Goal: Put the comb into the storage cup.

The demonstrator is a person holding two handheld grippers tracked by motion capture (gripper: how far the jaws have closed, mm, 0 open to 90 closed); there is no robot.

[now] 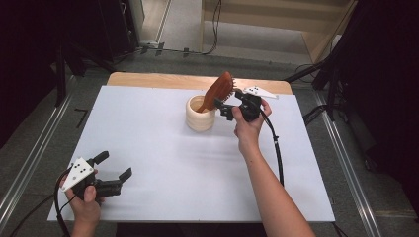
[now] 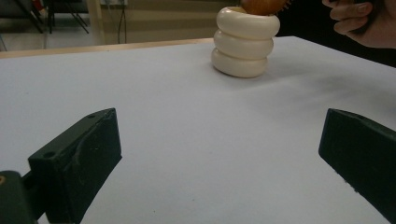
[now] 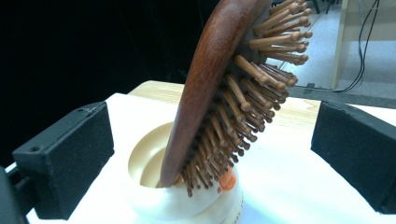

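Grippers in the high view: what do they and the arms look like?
Both are black two-jaw tools. The left gripper and the right gripper each carry a pale three-cornered plate with dark dots and trail a black cable. Its pads are blocky, dull black. Forearms bare, no sleeves.

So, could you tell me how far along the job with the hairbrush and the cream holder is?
Done, it seems: the hairbrush stands handle-down in the ribbed cream holder, leaning on its rim. In hand: the right gripper sits beside the brush, jaws wide and off it. The left gripper rests open near the table edge. Left: probably only drawing the right hand clear.
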